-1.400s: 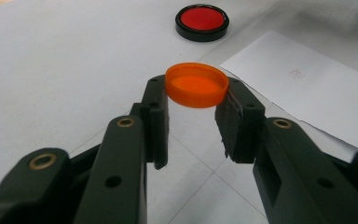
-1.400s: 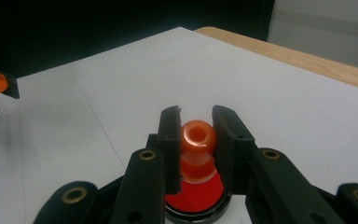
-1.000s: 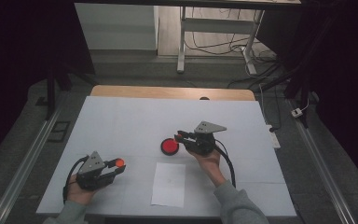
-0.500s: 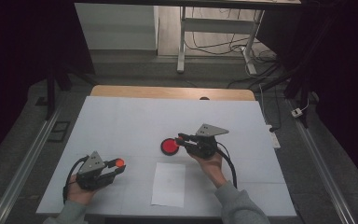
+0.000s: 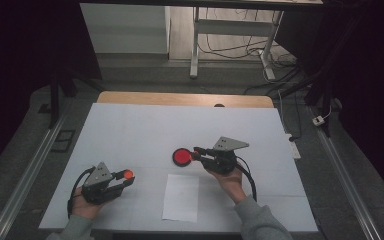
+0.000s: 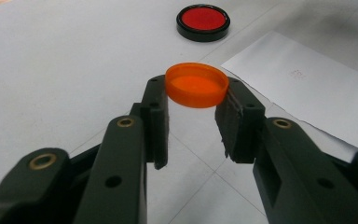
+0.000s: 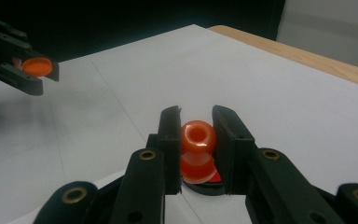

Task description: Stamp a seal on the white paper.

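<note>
Left gripper point(image 6: 193, 100): my jaws are clamped on an orange cap point(image 6: 196, 85), one pad on each side of its rim, hollow side up. In the high view I hold it low over the near-left part of the white table point(image 5: 130, 130).
Right gripper point(image 7: 197, 128): my jaws are pinched tight on an orange knob-shaped piece point(image 7: 198, 140) with a round hole in its top. In the high view I hold it at the right edge of the red pad.
Red pad point(image 5: 182, 157): a round black case with a red inside, lying flat near the table's middle, open side up.
Paper sheet point(image 5: 181, 197): white, flat on the table just nearer me than the red pad, between my two hands.
Hands: well apart, one at each side of the sheet.
</note>
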